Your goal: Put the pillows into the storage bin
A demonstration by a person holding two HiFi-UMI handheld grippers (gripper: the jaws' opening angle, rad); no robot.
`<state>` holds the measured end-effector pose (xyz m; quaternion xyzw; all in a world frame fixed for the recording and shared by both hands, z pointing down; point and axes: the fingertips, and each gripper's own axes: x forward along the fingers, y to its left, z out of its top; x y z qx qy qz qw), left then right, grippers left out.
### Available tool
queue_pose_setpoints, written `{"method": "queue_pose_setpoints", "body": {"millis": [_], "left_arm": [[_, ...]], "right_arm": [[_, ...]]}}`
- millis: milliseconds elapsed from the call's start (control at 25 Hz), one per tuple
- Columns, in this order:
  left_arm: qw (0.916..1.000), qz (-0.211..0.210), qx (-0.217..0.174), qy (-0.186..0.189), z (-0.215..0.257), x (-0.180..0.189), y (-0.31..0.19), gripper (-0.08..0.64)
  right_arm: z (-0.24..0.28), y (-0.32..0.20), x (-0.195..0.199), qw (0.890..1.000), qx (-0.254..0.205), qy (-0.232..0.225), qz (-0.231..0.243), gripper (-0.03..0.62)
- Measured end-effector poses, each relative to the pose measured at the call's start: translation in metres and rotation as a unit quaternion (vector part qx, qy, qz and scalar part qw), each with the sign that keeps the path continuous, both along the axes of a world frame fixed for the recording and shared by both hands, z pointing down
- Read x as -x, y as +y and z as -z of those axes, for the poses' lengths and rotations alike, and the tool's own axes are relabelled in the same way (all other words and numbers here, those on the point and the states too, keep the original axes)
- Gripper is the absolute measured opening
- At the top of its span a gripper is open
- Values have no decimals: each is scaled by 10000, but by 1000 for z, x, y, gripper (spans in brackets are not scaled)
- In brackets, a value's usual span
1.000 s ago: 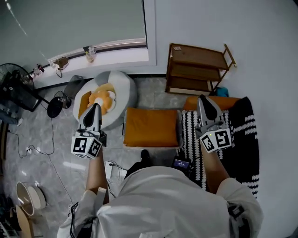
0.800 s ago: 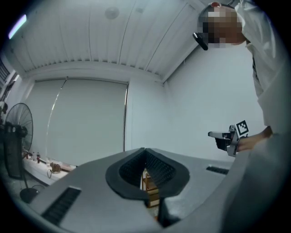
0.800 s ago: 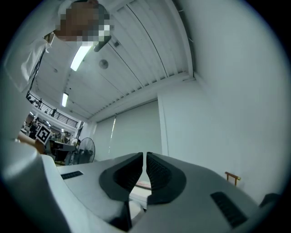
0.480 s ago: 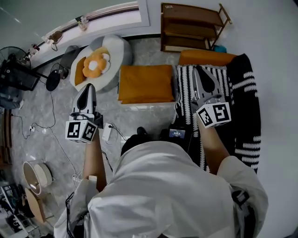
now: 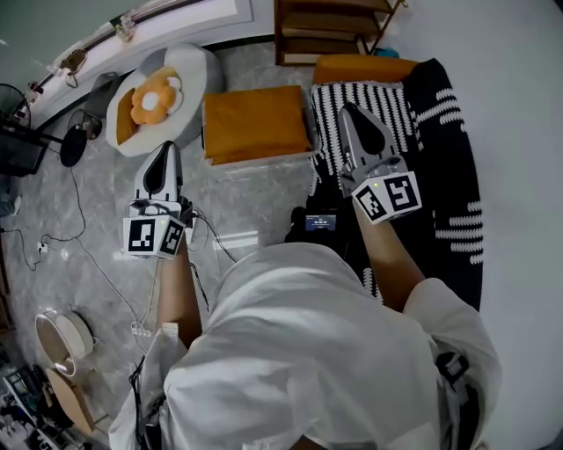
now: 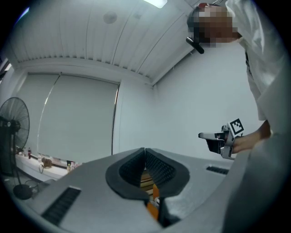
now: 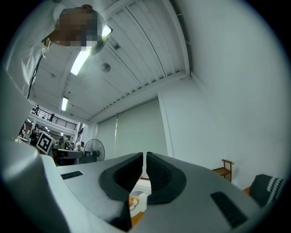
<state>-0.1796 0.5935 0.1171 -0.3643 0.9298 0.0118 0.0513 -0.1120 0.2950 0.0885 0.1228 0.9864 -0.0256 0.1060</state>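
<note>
The flower-shaped pillow [image 5: 151, 97] lay inside the round grey storage bin [image 5: 195, 68]; the square orange pillow [image 5: 255, 123] lay flat on the marble floor [image 5: 246, 189] just beside the bin, on its right; a second orange pillow [image 5: 362, 68] lay at the far end of the black-and-white striped rug [image 5: 440, 132], close to the wooden shelf [image 5: 325, 26]. The left tongs [image 5: 164, 148] hovered over the floor near the bin, touching none of the pillows; their jaws were pressed together with nothing between them (the left gripper view showed the ribbed pads meeting). The right tongs [image 5: 350, 110] hovered above the striped rug, well apart from the bin; their jaws were clenched too, only a thin slit between the pads, gripping nothing. Cables [image 5: 97, 264] trailed over the floor on the person's left.
</note>
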Motion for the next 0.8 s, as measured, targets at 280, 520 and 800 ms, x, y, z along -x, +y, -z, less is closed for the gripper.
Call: {"method": "queue_pose_setpoints", "body": {"millis": [280,520,800], "left_arm": [[9997,84,-35,248,-38,-45,60,9],[9991,183,-128,350,-62,-59,80,9],[9990,154,-92,406,-60,-90,64,9]], "right_arm": [[-30,70,-37,9998,-124,163,-64,46],[-55,88,-45,9993,-96,356,-92,44],[-67,91,-69,9982,-310,497,127,41]]}}
